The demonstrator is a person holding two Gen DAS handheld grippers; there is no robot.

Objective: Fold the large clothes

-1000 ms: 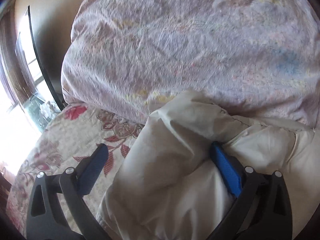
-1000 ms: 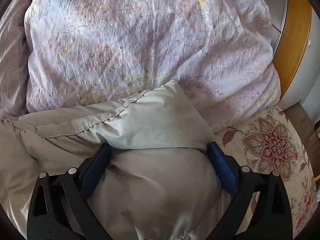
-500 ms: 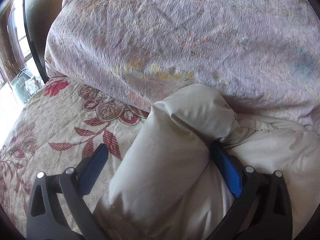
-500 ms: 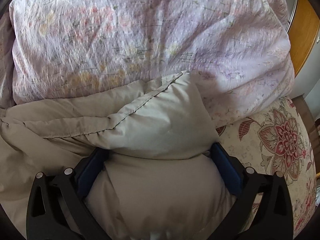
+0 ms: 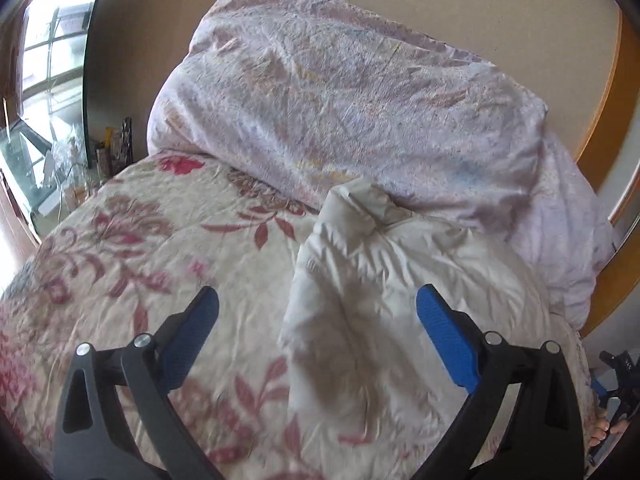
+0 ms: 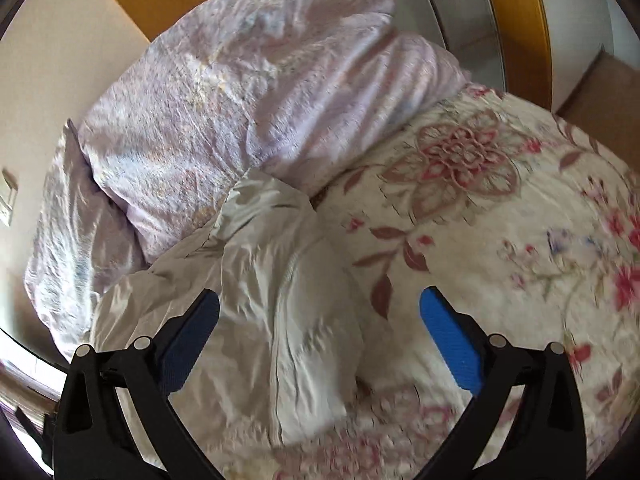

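Both hand-held grippers lifted off, jaws wide | cream jacket (image 5: 400, 280) released on bedspread (image 5: 160, 240)

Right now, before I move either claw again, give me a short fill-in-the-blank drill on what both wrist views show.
1. Both claws, left claw and right claw, are ____.
2. The cream padded garment lies on a bedspread printed with red ____.
3. Behind the garment is a bundled ____ duvet.
4. Neither claw is ____ the garment.

Missing words: open; flowers; lilac; gripping
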